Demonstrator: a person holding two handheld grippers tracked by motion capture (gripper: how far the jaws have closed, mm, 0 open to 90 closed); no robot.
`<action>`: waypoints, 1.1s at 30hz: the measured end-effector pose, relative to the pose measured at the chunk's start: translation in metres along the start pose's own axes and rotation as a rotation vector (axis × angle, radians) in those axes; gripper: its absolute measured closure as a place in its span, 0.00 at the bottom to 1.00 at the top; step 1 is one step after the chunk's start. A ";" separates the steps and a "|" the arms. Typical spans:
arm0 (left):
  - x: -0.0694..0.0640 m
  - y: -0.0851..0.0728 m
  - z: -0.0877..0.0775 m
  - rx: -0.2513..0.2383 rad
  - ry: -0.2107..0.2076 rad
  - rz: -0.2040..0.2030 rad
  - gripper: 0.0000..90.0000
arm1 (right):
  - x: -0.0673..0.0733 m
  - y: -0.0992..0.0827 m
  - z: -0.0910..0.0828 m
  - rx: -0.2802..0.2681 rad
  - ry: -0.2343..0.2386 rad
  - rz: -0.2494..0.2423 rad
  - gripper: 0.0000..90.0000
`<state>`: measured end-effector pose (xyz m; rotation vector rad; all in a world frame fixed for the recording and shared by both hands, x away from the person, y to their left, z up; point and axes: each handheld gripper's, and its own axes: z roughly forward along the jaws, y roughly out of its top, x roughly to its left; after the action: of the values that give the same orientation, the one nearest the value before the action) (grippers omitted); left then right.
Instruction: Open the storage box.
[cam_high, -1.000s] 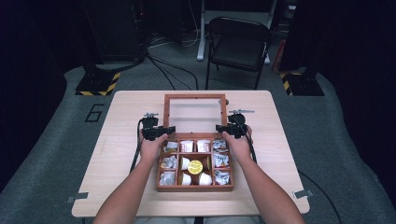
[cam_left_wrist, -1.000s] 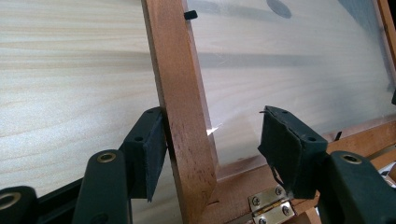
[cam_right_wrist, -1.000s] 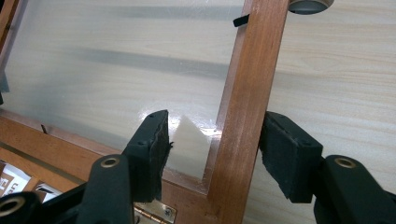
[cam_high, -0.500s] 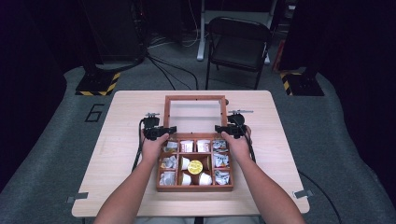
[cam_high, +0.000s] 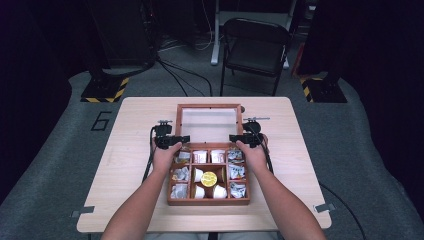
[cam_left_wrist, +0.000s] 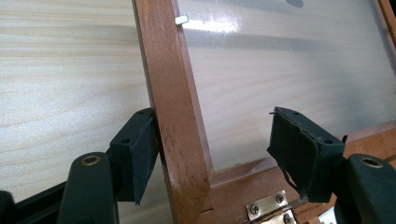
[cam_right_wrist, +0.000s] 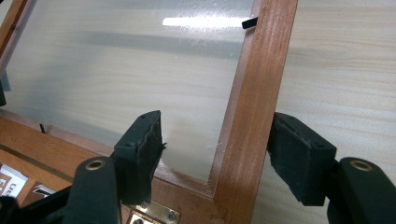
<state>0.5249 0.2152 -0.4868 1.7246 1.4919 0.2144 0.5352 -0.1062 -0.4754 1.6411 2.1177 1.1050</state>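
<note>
Two hand-held grippers stood at the back corners of a wooden box, each straddling a side rail of its opened lid. The box sat near the middle of the bench, a little toward the person, its compartments filled with small packets and cups, among them a yellow-topped cup in the middle row. The lid, a wooden frame around a clear pane, lay folded back flat on the bench beyond the box, joined to it by brass hinges.

The left hand-held gripper had its jaws spread on either side of the lid's left rail. Its jaws had just been opening; in the left gripper view the outer pad sat right against the wood or just off it, while the inner pad stood well clear over the pane.

The right hand-held gripper likewise had its jaws spread about the lid's right rail, and they too had just been opening. In the right gripper view the inner pad stood apart from the rail over the pane, and the outer pad stood just beside the wood over the bare bench, with no firm press visible.
</note>
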 end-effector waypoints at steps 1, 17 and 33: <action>0.000 0.000 0.000 0.001 0.000 -0.001 0.36 | 0.000 0.000 0.000 0.004 0.002 0.004 0.39; 0.004 0.000 0.005 0.019 -0.012 -0.030 0.35 | -0.005 -0.001 0.004 0.039 0.027 0.063 0.38; 0.007 -0.001 0.007 0.037 -0.022 -0.053 0.35 | -0.009 -0.001 0.007 0.065 0.043 0.099 0.38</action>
<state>0.5306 0.2178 -0.4943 1.7093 1.5325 0.1404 0.5413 -0.1115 -0.4829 1.7845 2.1414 1.1211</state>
